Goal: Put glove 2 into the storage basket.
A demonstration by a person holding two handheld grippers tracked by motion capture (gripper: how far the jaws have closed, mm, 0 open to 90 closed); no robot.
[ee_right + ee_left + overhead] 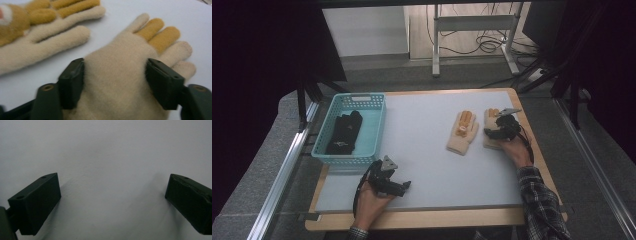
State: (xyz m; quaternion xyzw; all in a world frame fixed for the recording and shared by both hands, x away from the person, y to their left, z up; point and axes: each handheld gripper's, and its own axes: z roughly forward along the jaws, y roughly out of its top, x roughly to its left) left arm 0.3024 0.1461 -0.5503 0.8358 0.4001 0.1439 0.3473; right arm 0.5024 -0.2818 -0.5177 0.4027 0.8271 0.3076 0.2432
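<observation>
My right gripper straddles the right glove at the table's far right, jaws against its sides to lift it, while my left gripper waits open, empty, near the basket.

My right gripper sits on the right glove, its twin just beside; my left gripper rests on the table near the basket holding black gloves.
</observation>
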